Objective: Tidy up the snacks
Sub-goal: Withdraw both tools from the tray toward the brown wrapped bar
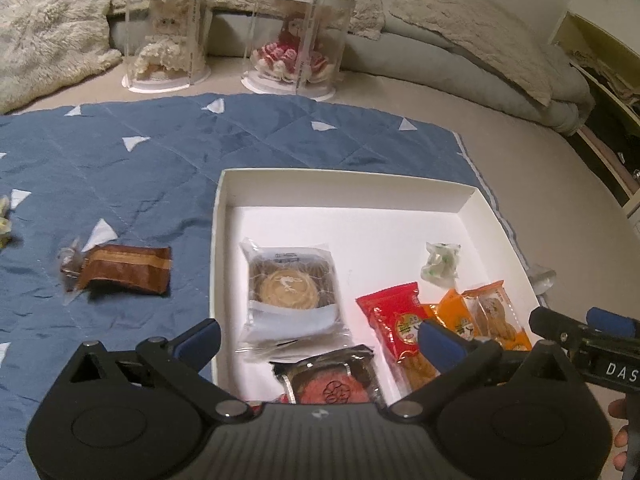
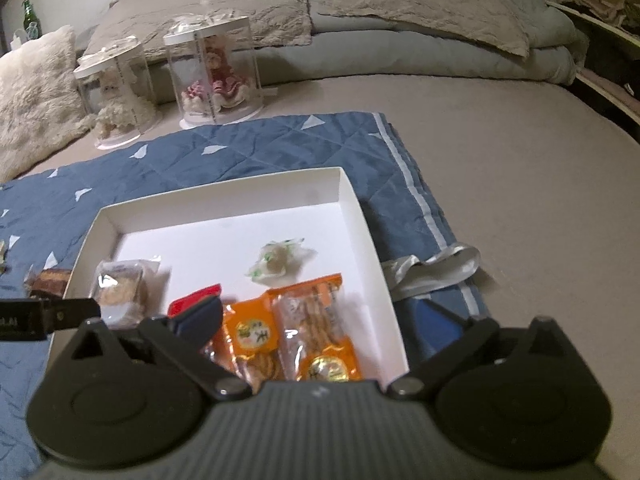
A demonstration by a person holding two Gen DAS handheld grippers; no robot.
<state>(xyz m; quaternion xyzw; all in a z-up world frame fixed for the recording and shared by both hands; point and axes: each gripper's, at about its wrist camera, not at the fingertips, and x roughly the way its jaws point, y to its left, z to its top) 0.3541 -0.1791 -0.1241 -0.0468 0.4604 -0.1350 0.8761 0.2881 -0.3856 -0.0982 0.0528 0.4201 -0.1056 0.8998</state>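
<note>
— Left wrist view first: the left gripper [image 1: 320, 330] hangs over the near end of the white box [image 1: 500, 216], both blue-padded fingers [image 1: 198, 338] spread wide. Nothing between them that they press on.

— What's under it?

— A clear-wrapped pastry [image 1: 292, 284] lies flat on the box floor, and nearer the camera a dark-wrapped red cake [image 1: 332, 380] sits partly behind the gripper body. To their right a red packet [image 1: 390, 316], then the orange packets [image 1: 480, 312], all inside the box. A small white-and-green candy [image 1: 440, 264] sits alone further back, apart from the rest.

— Anything left outside?

— Yes, a brown wrapped bar [image 1: 124, 268] rests on the blue quilt [image 1: 120, 168], just left of the box wall. Something small and pale is at the far left edge, too cut off to name.

— And the other hand?

— Right wrist view: the right gripper [image 2: 320, 320] is also wide apart, empty. One finger hovers over the red packet [image 2: 188, 302], the other stands outside the box's right wall, over the quilt [image 2: 280, 140]. The orange packets [image 2: 316, 332] lie between them, untouched. The candy [image 2: 276, 264] sits mid-box, the pastry [image 2: 120, 288] at the left.

— Beyond the quilt?

— Two clear cases with dolls, one cream [image 1: 168, 36], one red [image 1: 296, 40], standing upright on the bed in front of the pillows [image 1: 460, 12]. A silver ribbon [image 2: 432, 272] lies beside the box's right wall.
</note>
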